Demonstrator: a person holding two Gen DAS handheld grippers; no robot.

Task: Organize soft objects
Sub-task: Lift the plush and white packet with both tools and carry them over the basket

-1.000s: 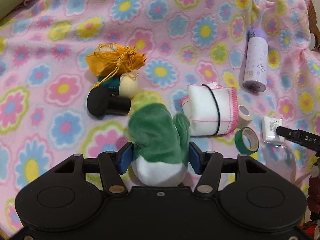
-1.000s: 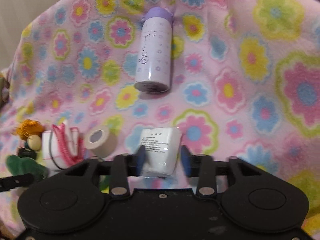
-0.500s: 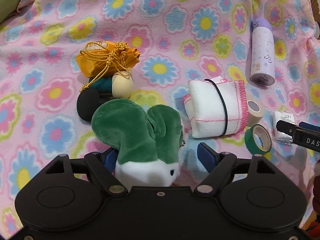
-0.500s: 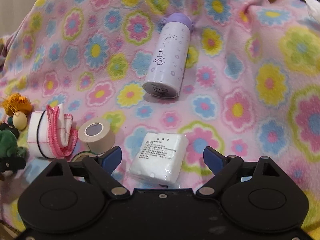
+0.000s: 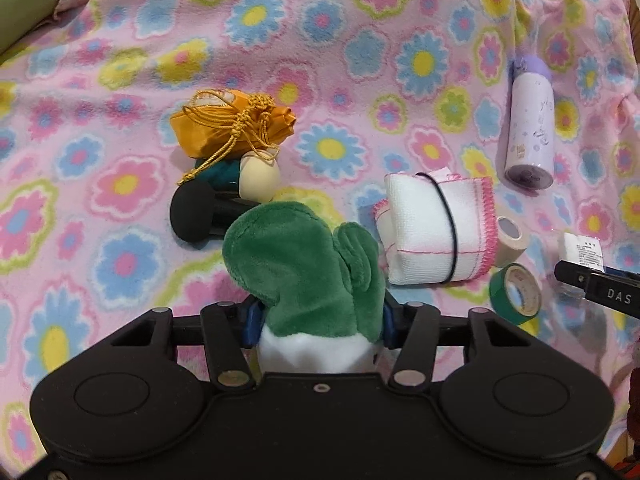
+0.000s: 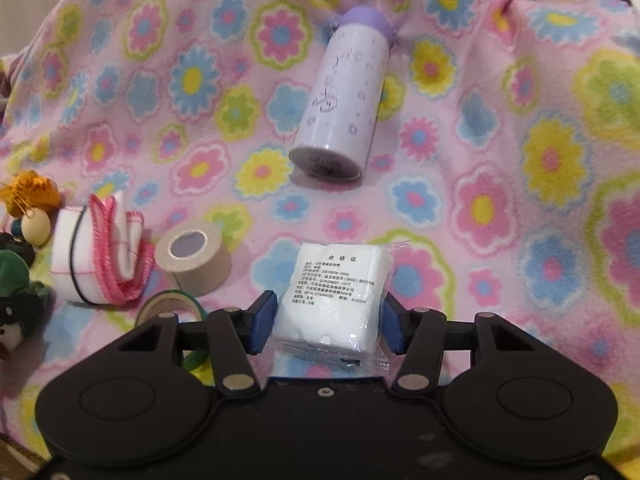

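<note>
Now left gripper pinches the plush, its long axis pointing straight ahead toward the towel; right gripper clamps the packet lengthwise, bottle well beyond on the blanket.

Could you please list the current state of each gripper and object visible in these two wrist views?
left gripper: shut on the green plush toy.
right gripper: shut on the white wrapped packet.
purple bottle: lying on its side, capped.
folded white cloth: folded, bound by a black band.
orange drawstring pouch: cinched shut.
beige tape roll: lying tilted.
green tape roll: lying tilted.
</note>
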